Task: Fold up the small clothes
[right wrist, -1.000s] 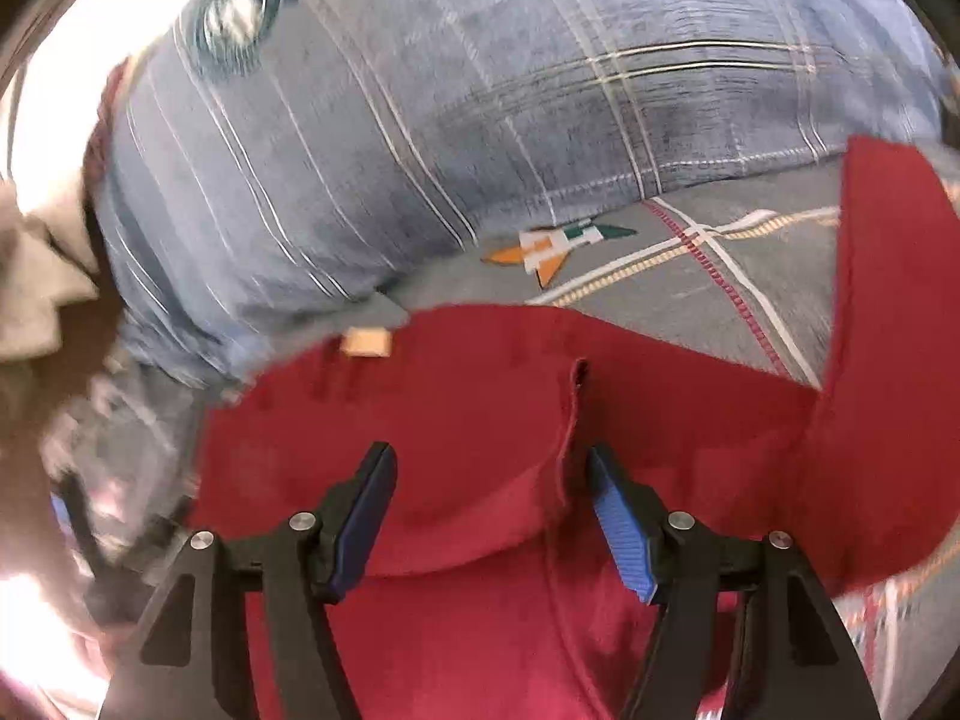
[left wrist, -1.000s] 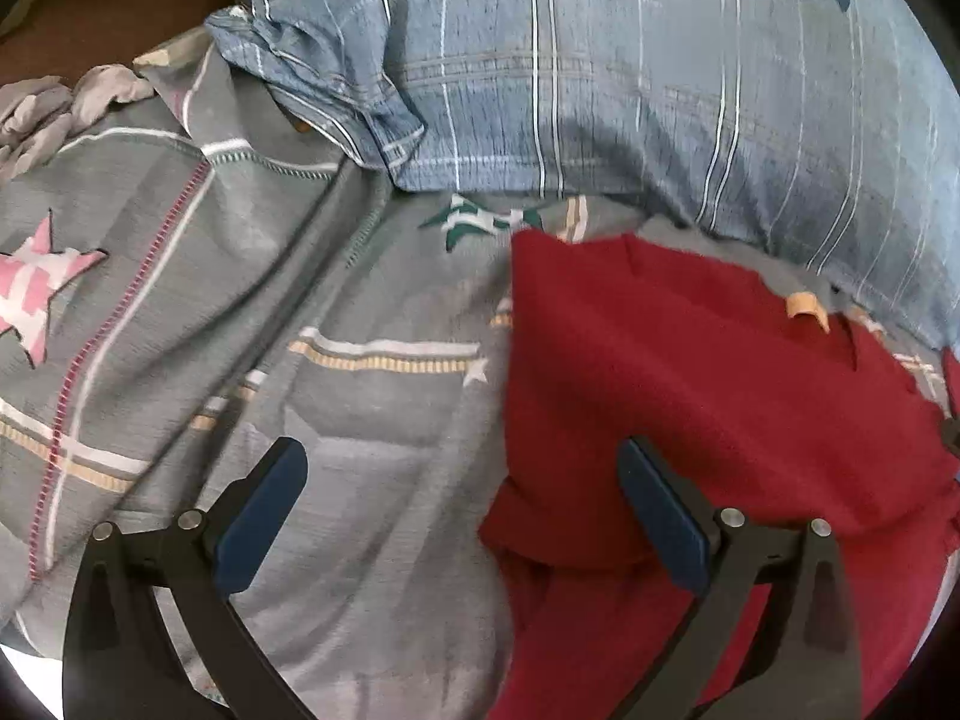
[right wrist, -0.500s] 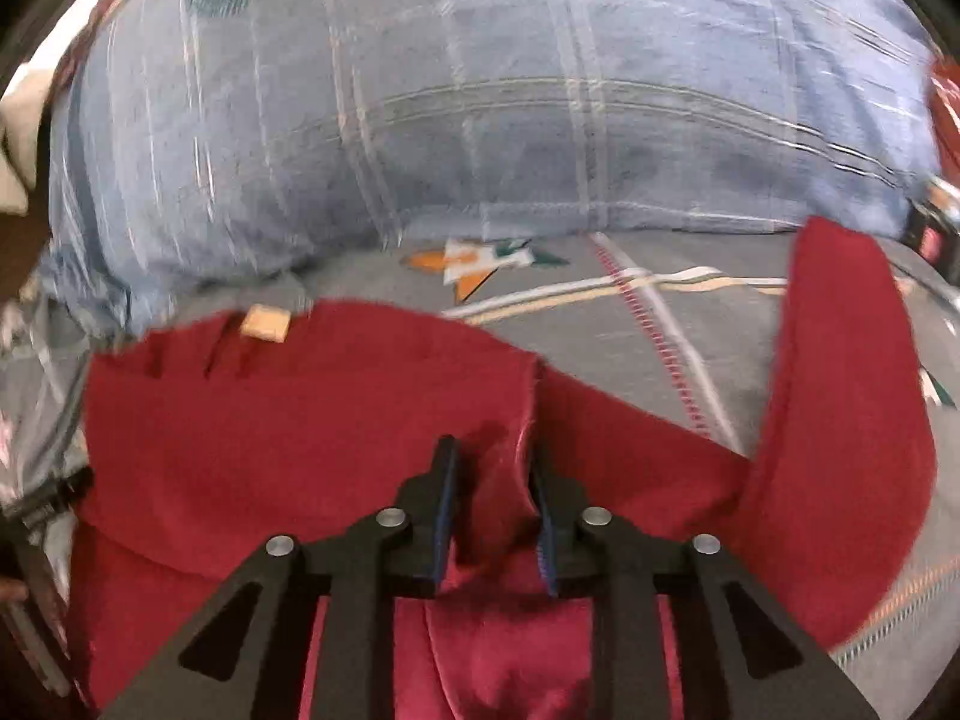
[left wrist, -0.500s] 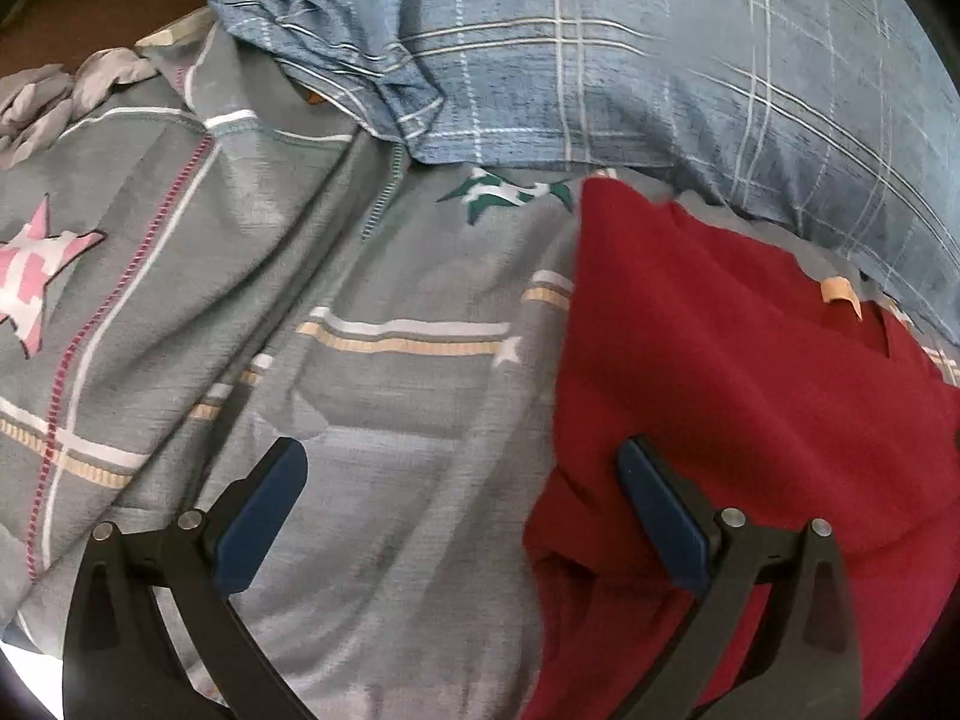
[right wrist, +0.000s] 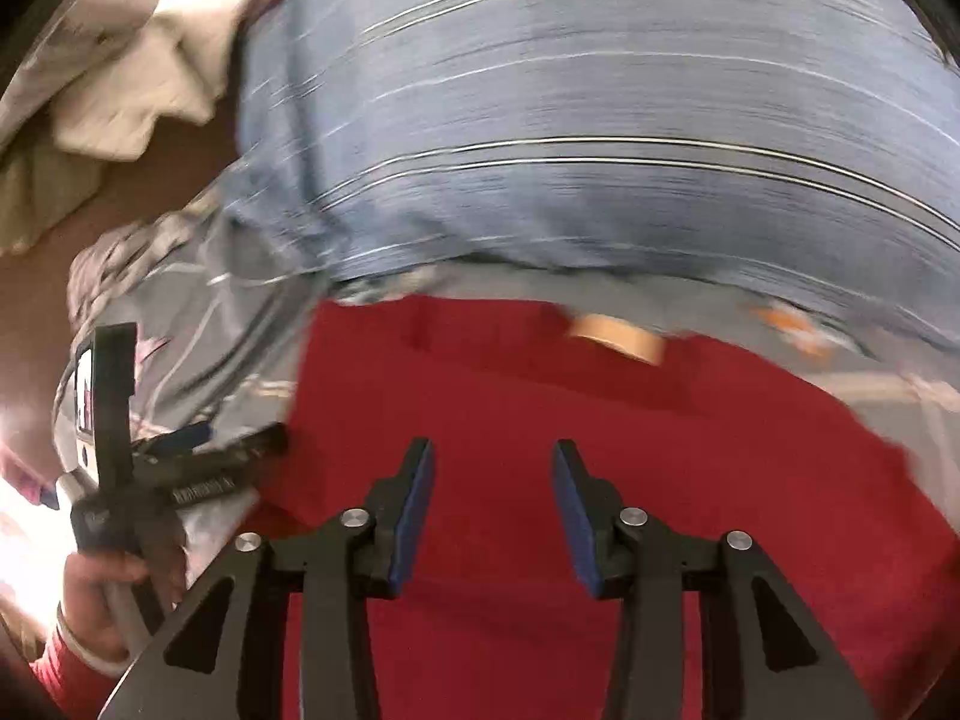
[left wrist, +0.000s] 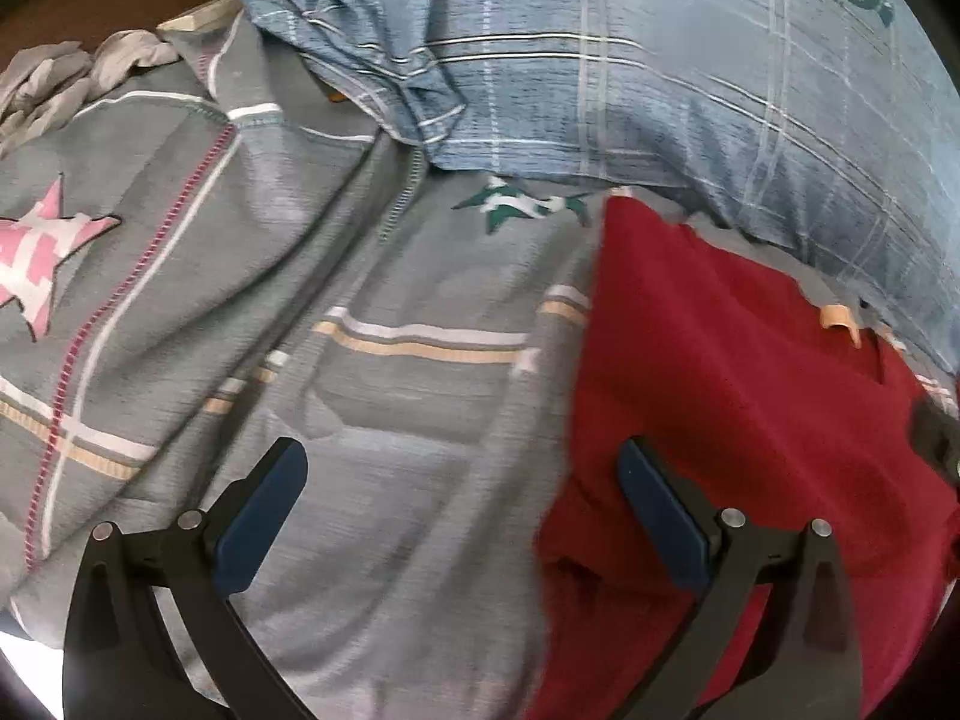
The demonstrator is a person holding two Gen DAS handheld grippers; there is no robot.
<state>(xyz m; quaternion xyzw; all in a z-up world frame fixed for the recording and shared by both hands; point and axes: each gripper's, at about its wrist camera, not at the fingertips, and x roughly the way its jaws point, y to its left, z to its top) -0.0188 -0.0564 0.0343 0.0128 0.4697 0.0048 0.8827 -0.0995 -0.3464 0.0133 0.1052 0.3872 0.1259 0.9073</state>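
The red garment [left wrist: 738, 420] lies flat on the grey patterned bed cover [left wrist: 384, 396], filling the lower right of the left wrist view and the lower half of the right wrist view, its collar end with the tan label [right wrist: 618, 339] pointing up the frame toward the blue checked pillow [left wrist: 660, 72]. The left tongs [left wrist: 462, 516] stand wide open, holding nothing, one finger over bare cover and the other over the garment's left edge, where the cloth bunches into a small ridge at the lower centre. The right tongs [right wrist: 487, 516] are parted too, empty, poised over the middle of the red cloth; that view is blurred, so fine creases cannot be read. The step in hand looks like taking hold for a fold. To do it well, the left tongs should close on the bunched edge, catching every layer there, not just the top one, and the right tongs should take a matching point on the other side, so the cloth lifts evenly. Keep the lift low and the cloth lightly taut, or the cover may be pinched along with it.
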